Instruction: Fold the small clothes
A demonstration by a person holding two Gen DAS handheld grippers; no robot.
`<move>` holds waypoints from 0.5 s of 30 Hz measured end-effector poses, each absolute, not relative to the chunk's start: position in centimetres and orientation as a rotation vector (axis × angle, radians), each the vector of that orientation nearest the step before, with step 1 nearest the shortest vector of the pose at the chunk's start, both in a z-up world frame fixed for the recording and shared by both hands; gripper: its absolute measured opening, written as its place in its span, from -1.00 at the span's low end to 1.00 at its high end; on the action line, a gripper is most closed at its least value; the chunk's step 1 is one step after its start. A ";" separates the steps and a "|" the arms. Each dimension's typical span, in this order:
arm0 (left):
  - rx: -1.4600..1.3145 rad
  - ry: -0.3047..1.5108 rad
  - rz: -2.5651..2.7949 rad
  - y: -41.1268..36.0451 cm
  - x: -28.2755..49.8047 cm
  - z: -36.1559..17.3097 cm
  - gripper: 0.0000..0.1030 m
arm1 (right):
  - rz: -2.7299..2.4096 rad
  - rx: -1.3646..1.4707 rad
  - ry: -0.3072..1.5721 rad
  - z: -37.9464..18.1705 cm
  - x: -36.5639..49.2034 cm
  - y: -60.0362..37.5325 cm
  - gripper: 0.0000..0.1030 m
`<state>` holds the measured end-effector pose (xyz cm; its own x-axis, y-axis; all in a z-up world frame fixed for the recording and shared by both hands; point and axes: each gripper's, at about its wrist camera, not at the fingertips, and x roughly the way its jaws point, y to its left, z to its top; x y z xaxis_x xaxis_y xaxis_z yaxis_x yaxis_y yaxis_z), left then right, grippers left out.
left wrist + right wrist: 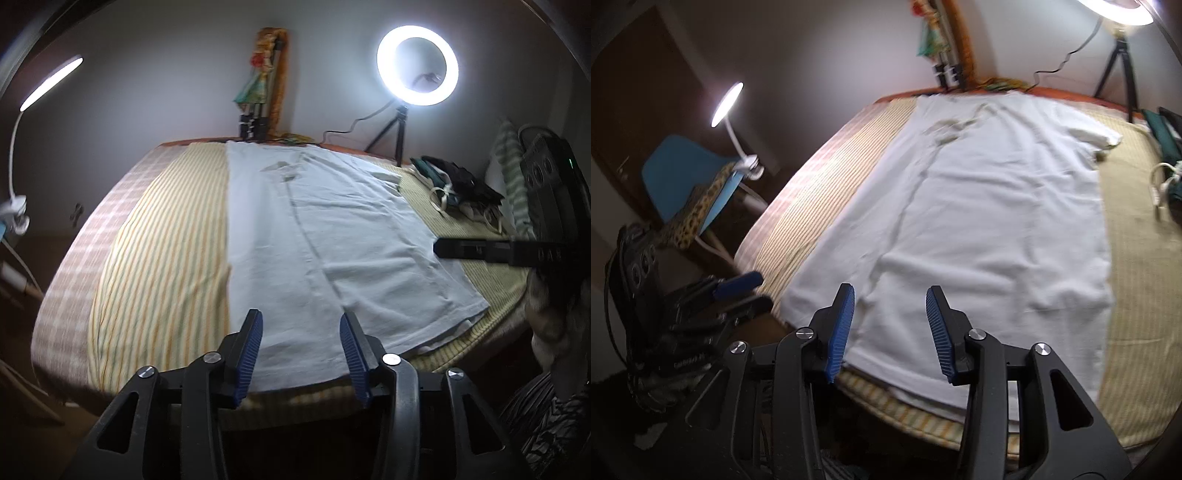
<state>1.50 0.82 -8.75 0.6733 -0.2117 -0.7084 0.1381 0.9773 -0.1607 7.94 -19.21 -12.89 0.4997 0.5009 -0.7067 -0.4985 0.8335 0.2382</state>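
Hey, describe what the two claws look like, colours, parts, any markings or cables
Both match. The left claw and right claw each have black plastic arms with triangular cut-outs and round silver bolts at the joints. Their fingers carry ribbed blue pads. From the right view, the left claw's body shows faint lettering, too blurred to read, and a black cable looping beside it.

A white shirt lies flat on a yellow-striped cover over a bench. The left hand-held gripper, its blue pads apart, hovers at the shirt's near hem. The right hand-held gripper reaches in from the right edge. A lit ring light stands behind.
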 end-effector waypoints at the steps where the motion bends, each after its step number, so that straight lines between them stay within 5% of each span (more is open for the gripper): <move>1: -0.084 0.805 -0.200 0.1 1.7 -8.6 0.01 | 0.581 0.022 0.841 -12.5 8.2 -20.3 -0.13; 7: -0.066 0.829 -0.223 -4.4 3.5 -8.5 0.09 | 0.487 0.142 0.788 -10.9 10.2 -26.4 0.12; 15: -0.100 0.862 -0.369 -12.1 5.5 -9.8 -0.12 | 0.349 0.213 0.767 -9.0 13.4 -34.7 0.23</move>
<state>5.54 -12.06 -9.77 0.5922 -0.3568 -0.7225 0.2772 0.9321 -0.2331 13.42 -34.65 -8.95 0.6667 0.3835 -0.6390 -0.2303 0.9215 0.3128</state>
